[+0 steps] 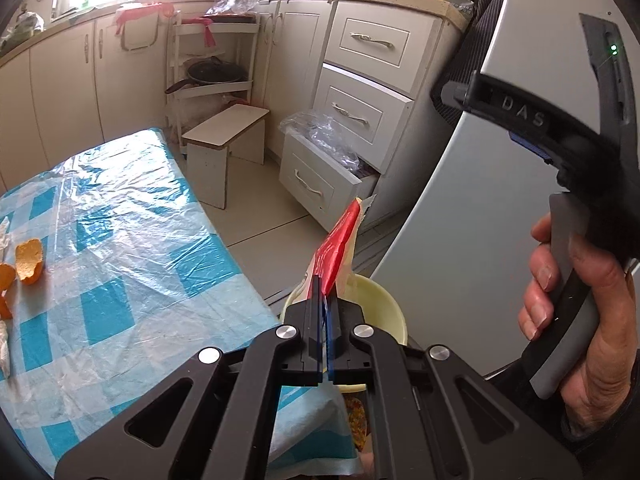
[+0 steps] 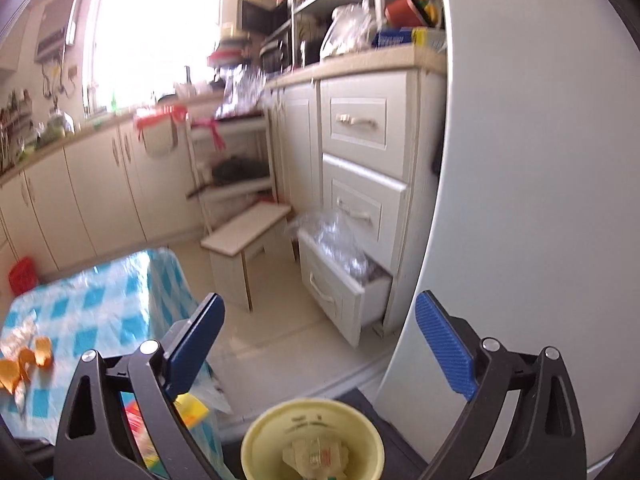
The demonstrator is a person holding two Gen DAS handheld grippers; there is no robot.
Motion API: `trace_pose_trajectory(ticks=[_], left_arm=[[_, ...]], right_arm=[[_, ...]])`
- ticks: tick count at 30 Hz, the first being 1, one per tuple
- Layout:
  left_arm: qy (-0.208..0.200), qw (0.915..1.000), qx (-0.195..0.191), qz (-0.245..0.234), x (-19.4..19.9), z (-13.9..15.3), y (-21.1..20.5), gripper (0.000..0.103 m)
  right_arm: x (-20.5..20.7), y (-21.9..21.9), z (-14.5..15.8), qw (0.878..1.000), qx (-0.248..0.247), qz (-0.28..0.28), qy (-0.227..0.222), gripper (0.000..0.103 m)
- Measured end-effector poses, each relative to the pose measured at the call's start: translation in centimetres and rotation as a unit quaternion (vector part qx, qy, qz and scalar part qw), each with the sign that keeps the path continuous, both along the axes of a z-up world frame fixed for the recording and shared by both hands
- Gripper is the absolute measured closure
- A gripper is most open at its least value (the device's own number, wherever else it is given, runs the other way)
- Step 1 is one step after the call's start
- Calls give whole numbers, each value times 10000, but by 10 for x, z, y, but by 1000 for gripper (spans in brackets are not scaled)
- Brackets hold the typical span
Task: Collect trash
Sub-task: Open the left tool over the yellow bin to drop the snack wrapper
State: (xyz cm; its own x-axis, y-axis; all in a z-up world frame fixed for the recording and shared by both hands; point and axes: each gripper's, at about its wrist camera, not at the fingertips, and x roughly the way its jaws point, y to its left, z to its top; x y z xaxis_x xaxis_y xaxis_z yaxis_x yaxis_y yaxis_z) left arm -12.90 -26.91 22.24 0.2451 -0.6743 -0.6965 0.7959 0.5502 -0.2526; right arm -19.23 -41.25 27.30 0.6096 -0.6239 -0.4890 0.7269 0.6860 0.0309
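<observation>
Pinching a red wrapper [image 1: 338, 248], the left gripper [image 1: 325, 312] hovers over the bin [image 2: 312, 440] to drop it — right gripper [image 2: 320, 344], at three o'clock, gapes empty.

Glossy crinkled plastic film over the checked tablecloth [image 1: 132, 240] — smooth pale-yellow plastic bin [image 2: 256, 436].

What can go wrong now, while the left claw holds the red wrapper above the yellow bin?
1. The left claw grips only the lower end of the red wrapper, which stands past the rim of the yellow bin; released here, it may fall outside.
2. Orange peels lie on the slippery plastic table cover; a careless grab may push them off.
</observation>
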Motion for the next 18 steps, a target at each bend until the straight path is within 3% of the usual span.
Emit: trace_pose_trajectory(ticks=[7, 16, 18], left_arm=[[211, 9995, -69, -212, -9, -4, -37, 102], [658, 9970, 352, -224, 0, -47, -85, 101], [797, 9948, 560, -298, 2, -59, -97, 94]], right_arm=[[-20, 2, 26, 9976, -241, -134, -635, 10], [-21, -10, 24, 9973, 165, -116, -704, 10], [-19, -10, 23, 9974, 193, -93, -690, 10]])
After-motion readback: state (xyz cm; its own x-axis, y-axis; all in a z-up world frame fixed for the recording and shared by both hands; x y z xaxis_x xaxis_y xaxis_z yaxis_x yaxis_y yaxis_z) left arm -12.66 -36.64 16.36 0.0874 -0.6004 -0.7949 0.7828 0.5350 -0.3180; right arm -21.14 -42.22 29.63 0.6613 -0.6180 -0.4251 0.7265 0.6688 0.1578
